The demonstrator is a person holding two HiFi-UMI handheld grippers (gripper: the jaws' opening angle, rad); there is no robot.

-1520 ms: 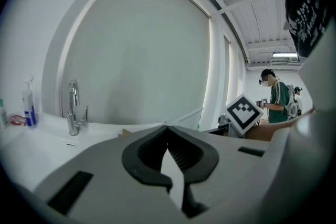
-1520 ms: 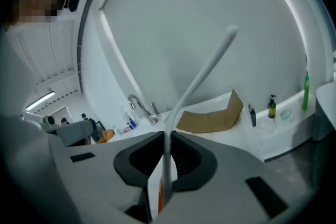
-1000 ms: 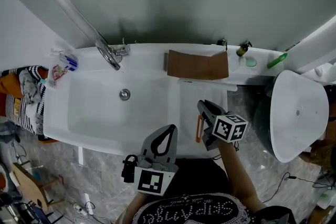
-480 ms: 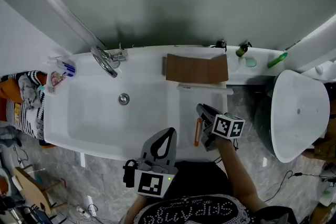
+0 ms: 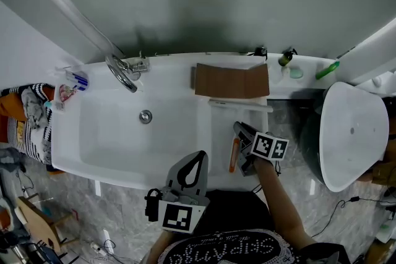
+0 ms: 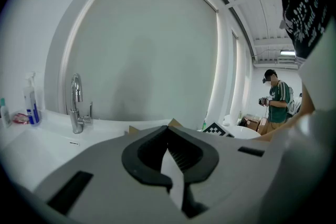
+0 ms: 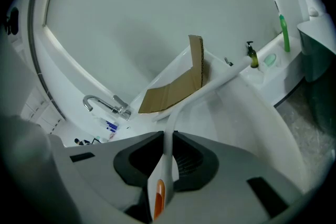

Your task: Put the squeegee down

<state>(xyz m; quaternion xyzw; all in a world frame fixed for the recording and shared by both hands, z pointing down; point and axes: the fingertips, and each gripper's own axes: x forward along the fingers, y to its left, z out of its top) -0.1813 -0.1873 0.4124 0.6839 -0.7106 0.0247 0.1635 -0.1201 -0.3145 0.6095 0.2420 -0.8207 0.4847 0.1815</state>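
Observation:
The squeegee point(image 5: 234, 154) is white with an orange inset in its handle. Its long blade point(image 5: 240, 104) lies crosswise over the flat part of the sink top, just in front of a brown cardboard sheet point(image 5: 232, 80). My right gripper point(image 5: 240, 130) is shut on the handle; in the right gripper view the handle point(image 7: 161, 181) runs out between the jaws of the right gripper point(image 7: 168, 135) toward the blade point(image 7: 231, 73). My left gripper point(image 5: 193, 161) hangs at the sink's front edge, shut with nothing in it, its jaws touching at the tips of the left gripper point(image 6: 168, 129).
The white sink point(image 5: 93, 133) has a drain point(image 5: 145, 116) and a chrome faucet point(image 5: 122, 71). Tubes and a spray bottle point(image 5: 74, 80) sit at its left end. A dark pump bottle point(image 5: 284, 59) and a green bottle point(image 5: 326, 71) stand back right. A white bowl-shaped fixture point(image 5: 352, 133) is to the right. A person point(image 6: 273, 102) stands far off.
The right gripper and the squeegee have shifted slightly toward me over the sink top. The left gripper has stayed where it was, still shut.

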